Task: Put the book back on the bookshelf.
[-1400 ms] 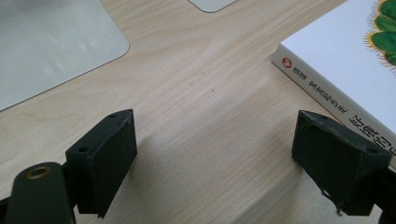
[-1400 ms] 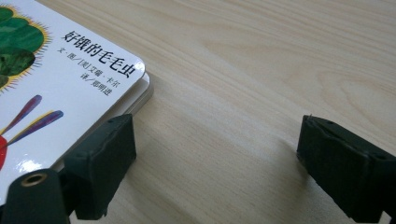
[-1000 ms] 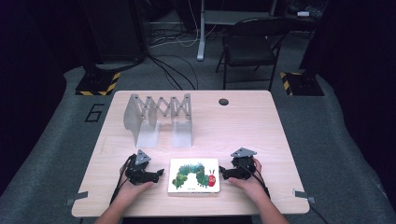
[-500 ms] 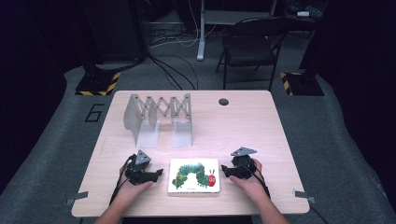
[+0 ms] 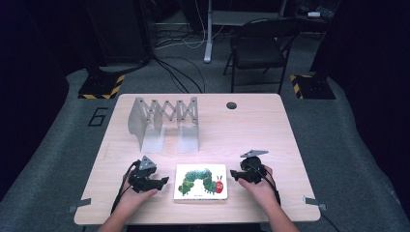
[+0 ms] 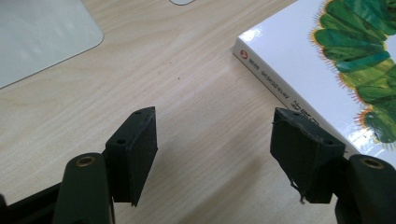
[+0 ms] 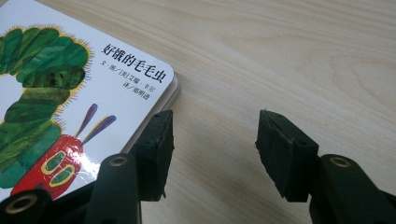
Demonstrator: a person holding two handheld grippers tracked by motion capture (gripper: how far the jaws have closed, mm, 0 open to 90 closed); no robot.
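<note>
Two grippers flank a picture book (image 5: pixel 201 181) lying flat near the counter's (image 5: pixel 270 130) front edge. I see the left gripper (image 5: pixel 162 181) with fingers spread, nothing between them, just beside the book's left edge; right gripper (image 5: pixel 234 175) likewise spread at its right edge. Toward the back-left corner stands an expanding metal rack (image 5: pixel 164 121), slots empty.

Dark lab: floor cables (image 5: pixel 180 77), hazard-striped stand bases (image 5: pixel 100 87).

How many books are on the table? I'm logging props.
1: a caterpillar picture book lying flat near the table's front edge, between the left gripper and right gripper.
</note>
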